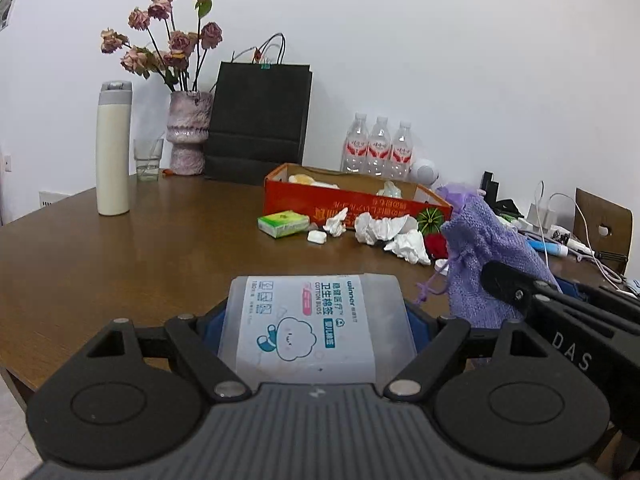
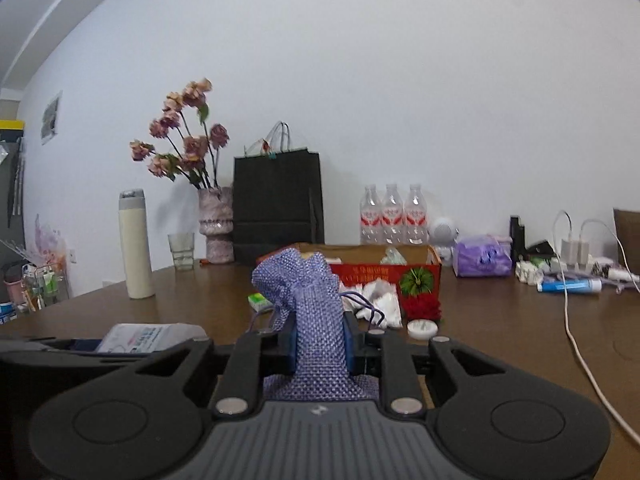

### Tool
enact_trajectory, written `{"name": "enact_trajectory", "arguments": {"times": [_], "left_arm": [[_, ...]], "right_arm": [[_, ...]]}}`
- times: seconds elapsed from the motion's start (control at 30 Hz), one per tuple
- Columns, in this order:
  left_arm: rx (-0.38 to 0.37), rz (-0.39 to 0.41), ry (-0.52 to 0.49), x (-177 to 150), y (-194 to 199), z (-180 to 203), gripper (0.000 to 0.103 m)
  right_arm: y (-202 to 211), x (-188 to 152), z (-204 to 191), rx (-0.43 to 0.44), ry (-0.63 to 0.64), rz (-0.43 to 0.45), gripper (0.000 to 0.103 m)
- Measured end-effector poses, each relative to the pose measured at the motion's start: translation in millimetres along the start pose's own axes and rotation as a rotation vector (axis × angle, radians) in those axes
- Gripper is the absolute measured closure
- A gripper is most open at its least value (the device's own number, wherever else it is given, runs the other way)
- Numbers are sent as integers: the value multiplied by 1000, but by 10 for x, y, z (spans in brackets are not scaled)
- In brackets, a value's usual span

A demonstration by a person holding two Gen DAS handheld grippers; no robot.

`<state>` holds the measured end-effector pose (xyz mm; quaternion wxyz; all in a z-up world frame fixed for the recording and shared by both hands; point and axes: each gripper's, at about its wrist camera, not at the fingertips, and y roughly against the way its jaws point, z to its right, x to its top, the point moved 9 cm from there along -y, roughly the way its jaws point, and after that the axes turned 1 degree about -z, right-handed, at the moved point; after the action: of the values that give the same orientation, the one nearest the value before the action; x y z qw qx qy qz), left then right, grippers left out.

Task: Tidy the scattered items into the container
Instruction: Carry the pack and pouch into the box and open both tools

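Note:
My left gripper [image 1: 314, 326] is shut on a translucent cotton bud box [image 1: 312, 324] and holds it above the brown table [image 1: 120, 256]. My right gripper [image 2: 320, 346] is shut on a purple knitted drawstring pouch [image 2: 310, 304], which also shows in the left wrist view [image 1: 484, 256]. The red cardboard box [image 1: 352, 200] stands ahead at the table's middle and holds a few items. In front of it lie crumpled white tissues [image 1: 384, 230], a green tissue pack [image 1: 283, 224], a small white case [image 1: 317, 237], a green and red paper ornament [image 1: 430, 220] and a white lid [image 2: 421, 329].
At the back stand a cream flask [image 1: 114, 152], a glass [image 1: 149, 160], a vase of dried roses [image 1: 188, 132], a black paper bag [image 1: 258, 120] and three water bottles [image 1: 378, 146]. At the right lie a purple packet [image 2: 482, 258], a blue tube [image 2: 570, 286], chargers and white cables [image 2: 576, 344].

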<state>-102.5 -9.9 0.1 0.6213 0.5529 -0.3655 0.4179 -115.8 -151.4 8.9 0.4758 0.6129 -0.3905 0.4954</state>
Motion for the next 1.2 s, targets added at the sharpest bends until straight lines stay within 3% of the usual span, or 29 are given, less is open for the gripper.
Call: {"name": "enact_trajectory", "arguments": {"times": [0.2, 0.33, 0.47, 0.57, 0.67, 0.8, 0.93, 1.03, 1.2], "left_arm": [[-9, 36, -10, 298, -214, -36, 19], [-48, 76, -26, 853, -637, 19, 19], [-83, 81, -29, 1511, -1332, 163, 19], [-120, 39, 8, 1900, -2019, 317, 19], [-89, -11, -80, 2093, -2643, 519, 19], [-60, -123, -97, 2141, -3385, 628, 19], [-15, -319, -98, 1884, -3998, 657, 19], [-6, -463, -124, 1657, -4304, 687, 19], [20, -562, -135, 1473, -4594, 636, 19]], "right_arm": [[-128, 49, 75, -10, -13, -11, 84], [-476, 399, 252, -17, -3, 6, 84], [-1154, 904, 600, -26, -28, -20, 84], [-1882, 1185, 886, -29, -53, -106, 84], [-2565, 1329, 1139, -42, -84, -204, 84], [-3346, 1394, 1417, -82, -127, -331, 84], [-3882, 1182, 1549, -136, -113, -519, 83], [-4199, 937, 1560, -122, -97, -695, 84], [-4520, 710, 1623, -139, -49, -820, 84]]}}
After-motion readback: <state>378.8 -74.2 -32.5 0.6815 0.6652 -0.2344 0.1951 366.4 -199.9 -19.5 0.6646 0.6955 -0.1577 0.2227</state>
